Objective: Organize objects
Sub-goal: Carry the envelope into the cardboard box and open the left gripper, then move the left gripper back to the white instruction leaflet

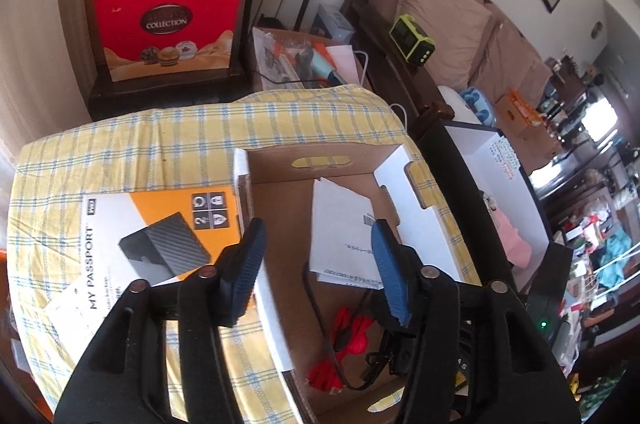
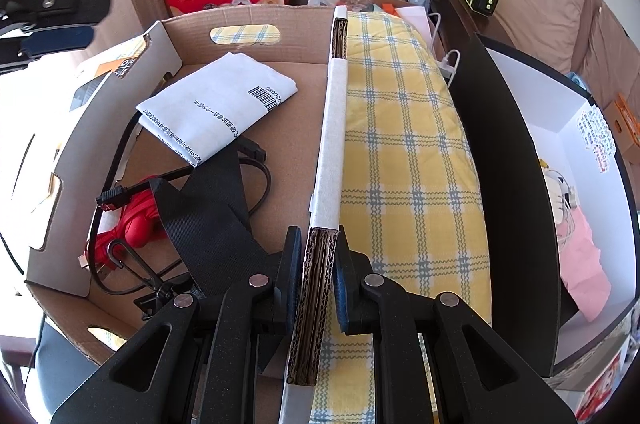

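Cardboard box (image 2: pixel 256 72) sits on the yellow plaid cloth (image 2: pixel 404 152). Right gripper (image 2: pixel 318 276) fingers clamp the box's side wall. Left gripper (image 1: pixel 318 264) fingers hover spread apart, empty, above the box interior.

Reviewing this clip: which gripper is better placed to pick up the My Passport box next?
Left. The left gripper is open and empty beside the My Passport box; the right gripper is shut on the cardboard box wall.

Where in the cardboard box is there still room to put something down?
Bare floor lies between the folded paper and the wall held by the right claw. The near left corner is crowded with the black strap, cables and red thing.
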A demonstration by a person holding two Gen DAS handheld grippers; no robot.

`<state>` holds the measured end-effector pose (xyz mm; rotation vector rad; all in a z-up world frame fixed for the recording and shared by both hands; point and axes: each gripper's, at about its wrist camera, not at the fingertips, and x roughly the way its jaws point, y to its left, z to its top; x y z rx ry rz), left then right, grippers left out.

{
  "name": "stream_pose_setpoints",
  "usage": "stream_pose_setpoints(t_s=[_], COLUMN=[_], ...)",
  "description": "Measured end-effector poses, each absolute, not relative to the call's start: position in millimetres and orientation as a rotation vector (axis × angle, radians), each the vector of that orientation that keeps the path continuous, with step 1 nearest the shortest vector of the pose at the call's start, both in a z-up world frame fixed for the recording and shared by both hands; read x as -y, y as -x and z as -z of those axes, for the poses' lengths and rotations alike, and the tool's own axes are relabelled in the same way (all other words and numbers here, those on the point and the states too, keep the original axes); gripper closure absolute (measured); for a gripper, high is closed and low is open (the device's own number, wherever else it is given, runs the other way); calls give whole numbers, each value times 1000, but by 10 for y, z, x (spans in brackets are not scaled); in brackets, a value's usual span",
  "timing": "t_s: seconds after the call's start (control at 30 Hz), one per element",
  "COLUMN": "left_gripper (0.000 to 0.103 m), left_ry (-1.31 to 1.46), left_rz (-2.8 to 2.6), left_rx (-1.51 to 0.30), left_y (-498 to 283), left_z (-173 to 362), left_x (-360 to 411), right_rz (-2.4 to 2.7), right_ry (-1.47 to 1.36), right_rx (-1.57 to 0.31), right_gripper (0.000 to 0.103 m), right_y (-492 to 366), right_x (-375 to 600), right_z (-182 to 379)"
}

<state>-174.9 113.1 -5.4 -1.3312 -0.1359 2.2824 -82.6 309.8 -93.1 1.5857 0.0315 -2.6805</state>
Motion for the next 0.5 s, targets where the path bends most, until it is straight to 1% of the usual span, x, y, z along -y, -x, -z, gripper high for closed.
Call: stream_pose_setpoints(t_s=[0.07,0.1,0.13,0.2,0.27,0.5], left_gripper=[36,34,30,27,18,17], left_ry=[1321,1319,1319,1321,1327,1359], left_rz=[-2327,-2347,-2366,-2395,-2417,-2483], left_rx=[122,116,111,111,118,161], left_y=[1733,1722,1710,1689,1669,1574], left_z=[27,19,16,14,36,145], left_x=[-979,-904,-828,-673,-525,-42], right_rz=[2681,2681,2681,2680,2679,2679], right_ry=[-1586,-1585,-1585,-1585,-1584,-1585], right_rx=[-32,-32,-32,-28,-23,-21], right_gripper=[90,90,90,90,90,90], right_y=[827,828,828,827,810,805], right_x=[-3102,-3104,-3106,-3109,-3106,-3110], right_z=[933,933,933,934,937,939])
